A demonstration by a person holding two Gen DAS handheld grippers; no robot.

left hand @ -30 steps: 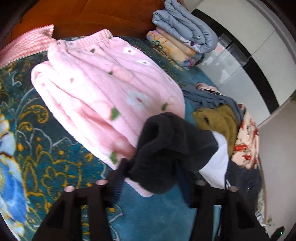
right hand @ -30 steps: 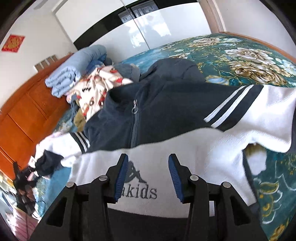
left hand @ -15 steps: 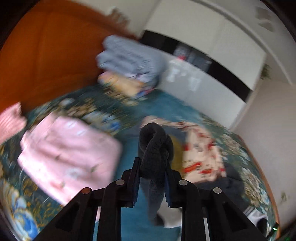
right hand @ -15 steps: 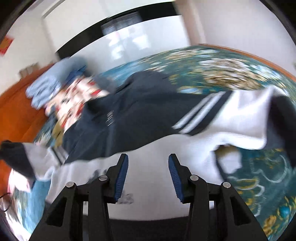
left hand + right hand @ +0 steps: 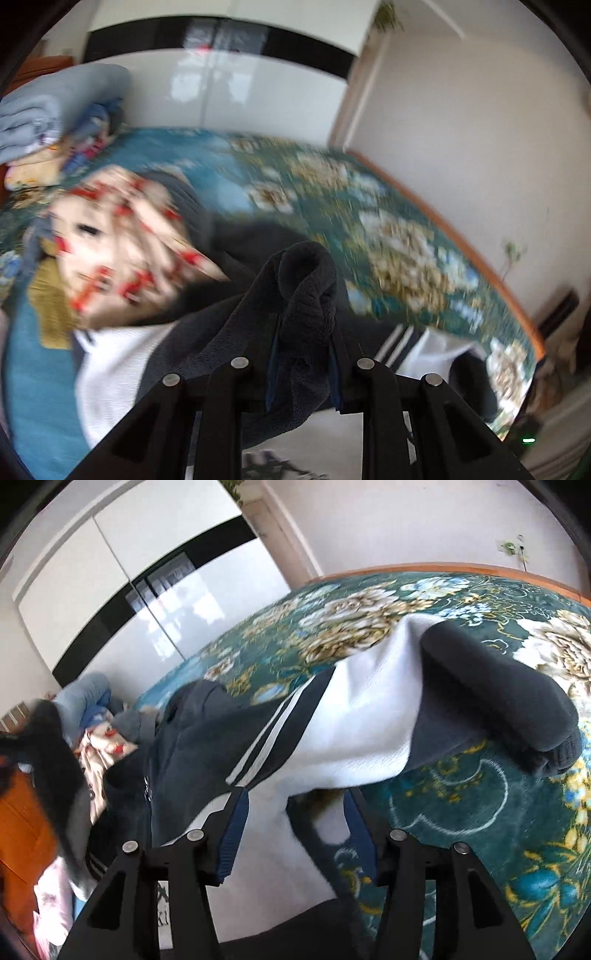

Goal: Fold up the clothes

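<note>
Since a second ago our left hand-held gripper point(image 5: 301, 354) has swung away from the pink garment, which has left its view, and now looks across the bed point(image 5: 406, 236) toward the wall. It stays pinched on the dark cuff point(image 5: 306, 280) of the jacket point(image 5: 207, 746), the fleece bunched between its blue pads and folded over above them. Our right hand-held gripper point(image 5: 295, 830) remains spread, its pads apart with the jacket's white panel point(image 5: 354, 723) lying between and above them. The pads touch the cloth at most lightly; we cannot tell for sure. In the right view the jacket has shifted: its right sleeve point(image 5: 491, 698) now lies closer and larger, dark cuff end resting on the floral bedspread.

Counting: one navy-and-white jacket, spread across the bed in front of both grippers, with two white stripes point(image 5: 269, 734) on the sleeve. One red-printed cream garment point(image 5: 122, 243) sits beyond it, blurred by motion, with one mustard piece point(image 5: 51, 306) beside that. One folded blue blanket stack point(image 5: 48, 107) rests at the far left, by the wardrobe point(image 5: 122, 572).
</note>
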